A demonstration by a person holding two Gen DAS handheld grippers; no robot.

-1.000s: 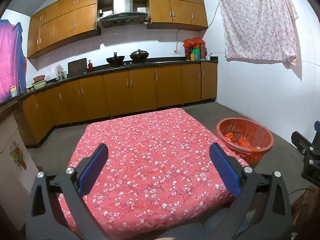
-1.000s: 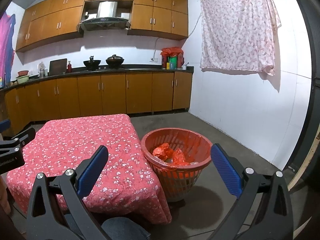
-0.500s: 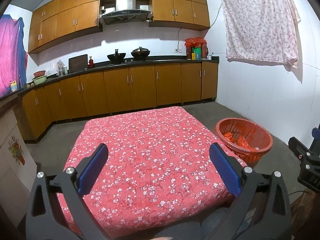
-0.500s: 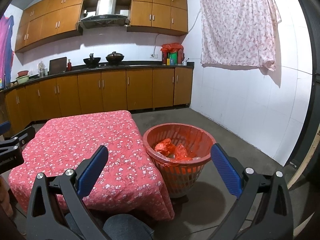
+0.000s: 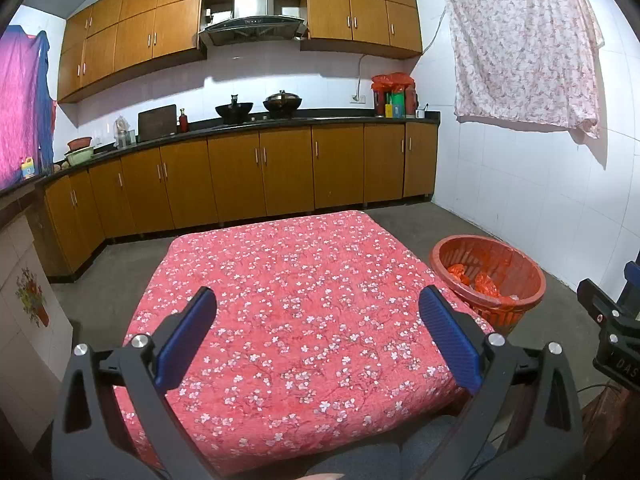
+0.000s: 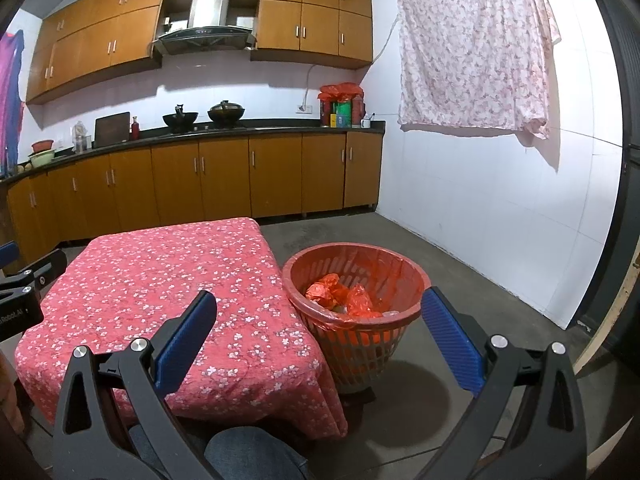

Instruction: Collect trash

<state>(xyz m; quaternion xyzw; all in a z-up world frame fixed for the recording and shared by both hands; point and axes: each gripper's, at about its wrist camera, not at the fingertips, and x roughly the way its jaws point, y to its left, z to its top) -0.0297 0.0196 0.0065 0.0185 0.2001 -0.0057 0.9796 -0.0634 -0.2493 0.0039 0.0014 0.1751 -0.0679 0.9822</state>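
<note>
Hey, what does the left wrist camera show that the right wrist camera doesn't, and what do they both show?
Left only: a flower picture on the low wall at left, and the right tool's edge.
Right only: the basket's whole side down to the floor, the dark doorway, and the left tool's edge.
Both: the red cloth, red trash in the basket, cabinets, and the hanging sheet.

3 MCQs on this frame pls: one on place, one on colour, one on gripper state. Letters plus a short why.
1. Where is the basket?
A. On the table
B. On the floor beside the table
C. On the counter

2. What colour is the tablecloth?
A. Red with white flowers
B. Plain blue
C. Green stripes

3. What state is the right gripper in?
A. Shut on trash
B. Shut, empty
C. Open, empty

Answers:
1 B, its base stands on the concrete next to the draped cloth.
2 A, small white blossoms on red.
3 C, its blue fingers are spread wide with nothing between.
</note>
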